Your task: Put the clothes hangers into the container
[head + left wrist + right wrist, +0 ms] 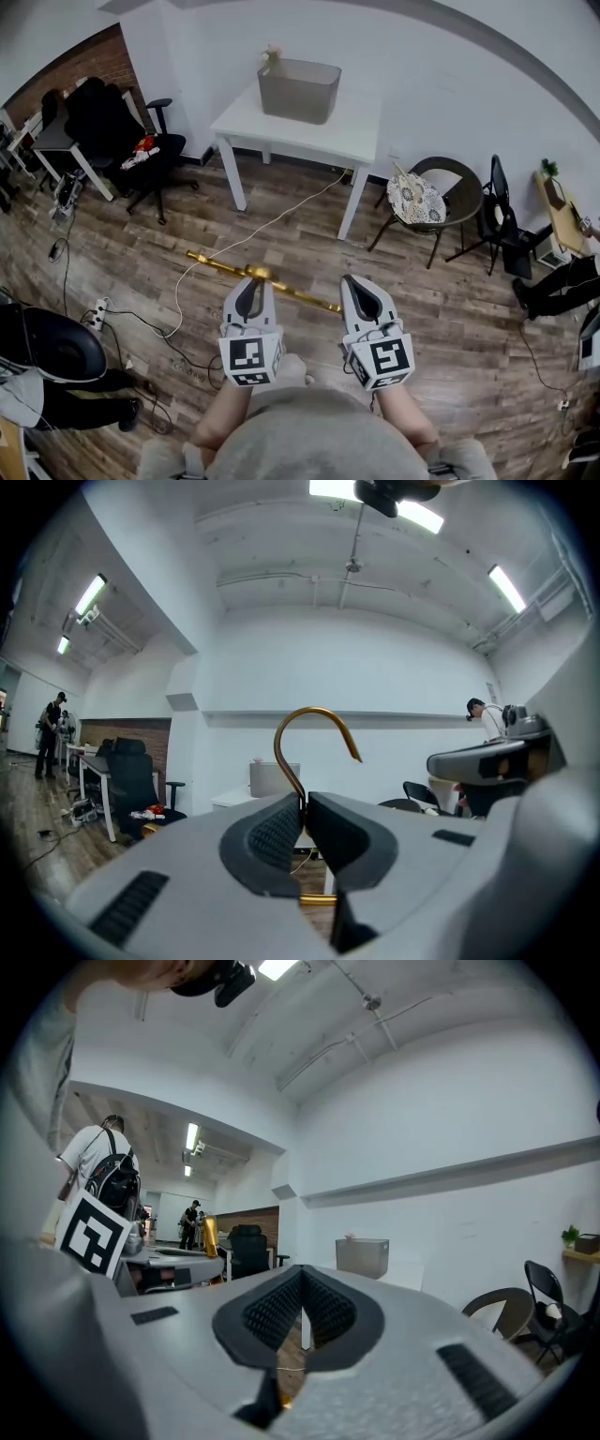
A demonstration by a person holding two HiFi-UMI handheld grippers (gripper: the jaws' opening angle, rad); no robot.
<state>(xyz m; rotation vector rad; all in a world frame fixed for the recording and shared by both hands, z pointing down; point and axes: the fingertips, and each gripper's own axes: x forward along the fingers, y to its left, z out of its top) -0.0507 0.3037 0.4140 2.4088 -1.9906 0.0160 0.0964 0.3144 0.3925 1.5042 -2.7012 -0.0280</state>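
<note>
Grey cloth over the person's chest (314, 441) filled the bottom of the head view, with both bare forearms reaching forward from it. Beyond lay the wooden floor (441, 309), crossed by a white cable (272, 225). A white table (352, 131) stood against the far wall, with a black office chair (122, 131) to its left and a round chair (461, 202) with a patterned cushion to its right. The grey container (298, 91) sat on the table's back edge, near the wall.

The left gripper (250, 284) pointed level, its jaws clenched on the neck of the gold clothes hanger (220, 265). In the left gripper view the hook curved up just above the pads (272, 836). The hanger's bar ran slantwise above the floor in front of both grippers, well apart from the container. The right gripper (353, 281) sat just beside the bar's right end, its jaws closed together with nothing visibly pinched between them.
</note>
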